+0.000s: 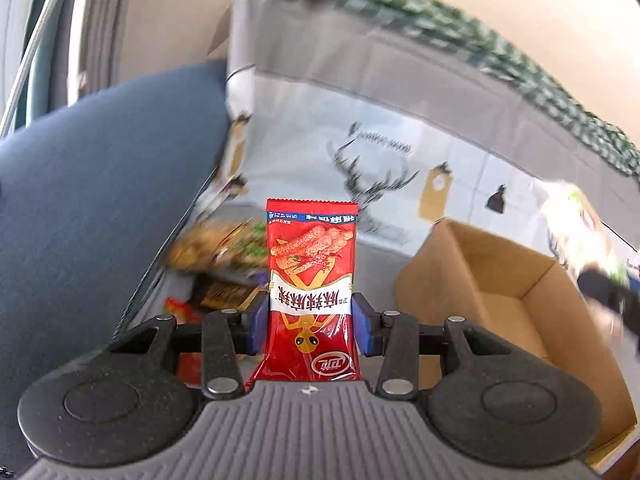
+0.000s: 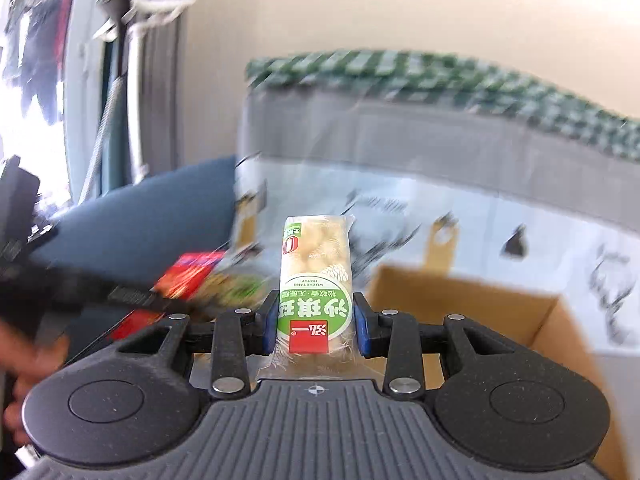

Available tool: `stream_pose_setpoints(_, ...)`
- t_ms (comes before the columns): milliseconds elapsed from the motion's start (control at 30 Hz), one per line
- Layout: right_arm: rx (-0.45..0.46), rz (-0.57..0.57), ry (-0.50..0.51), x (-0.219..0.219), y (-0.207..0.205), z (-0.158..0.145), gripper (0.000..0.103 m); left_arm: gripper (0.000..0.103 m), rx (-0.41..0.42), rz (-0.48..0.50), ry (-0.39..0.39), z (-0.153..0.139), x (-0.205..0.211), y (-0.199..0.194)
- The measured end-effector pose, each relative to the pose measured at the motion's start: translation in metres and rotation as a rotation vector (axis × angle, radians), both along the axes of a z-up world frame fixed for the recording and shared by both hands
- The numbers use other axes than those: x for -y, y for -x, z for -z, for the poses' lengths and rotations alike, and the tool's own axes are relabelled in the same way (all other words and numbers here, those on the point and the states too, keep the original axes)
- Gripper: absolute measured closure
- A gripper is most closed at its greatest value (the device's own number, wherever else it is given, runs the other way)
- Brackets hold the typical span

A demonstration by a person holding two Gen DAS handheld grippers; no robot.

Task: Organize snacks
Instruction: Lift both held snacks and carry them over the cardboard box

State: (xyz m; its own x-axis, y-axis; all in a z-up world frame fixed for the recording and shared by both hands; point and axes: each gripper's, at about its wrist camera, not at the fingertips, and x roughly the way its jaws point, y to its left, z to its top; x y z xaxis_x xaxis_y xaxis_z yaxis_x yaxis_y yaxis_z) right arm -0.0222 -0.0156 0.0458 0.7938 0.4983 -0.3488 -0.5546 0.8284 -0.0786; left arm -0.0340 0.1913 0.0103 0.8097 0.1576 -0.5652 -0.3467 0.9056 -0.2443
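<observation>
Carrying step: left hand-held gripper (image 1: 311, 320) pinching red snack packet (image 1: 310, 276), right hand-held gripper (image 2: 316, 326) pinching green-labelled snack pack (image 2: 316, 280); next, lowering both into cardboard box (image 1: 500, 280).

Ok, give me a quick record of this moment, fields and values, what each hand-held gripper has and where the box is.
left hand-held gripper: shut on red snack packet
right hand-held gripper: shut on green-and-white snack packet
cardboard box: open, to the right of both packets
loose snacks: piled left of the box, blurred
surface: deer-print cloth
</observation>
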Motion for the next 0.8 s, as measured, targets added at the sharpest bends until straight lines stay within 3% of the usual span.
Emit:
stream_pose_setpoints(100, 0.025, 0.083, -0.033, 0.031, -0.019, 0.002, 0.065, 0.056, 0.037, 0.008, -0.026, -0.007, 0.017, -0.003)
stream_pose_setpoints(233, -0.053, 0.179, -0.07, 0.067, -0.033, 0.015, 0.065, 0.056, 0.092, 0.023, -0.026, -0.014, 0.039, -0.005)
stream_pose_setpoints(567, -0.027, 0.225, -0.04, 0.11, -0.039, 0.028, 0.065, 0.056, 0.196, 0.15, -0.086, -0.019, 0.12, -0.028)
stream_pose_setpoints(800, -0.033, 0.26, -0.028, 0.127, -0.047, 0.034, 0.065, 0.056, 0.2, 0.291, -0.13, -0.006, 0.172, -0.048)
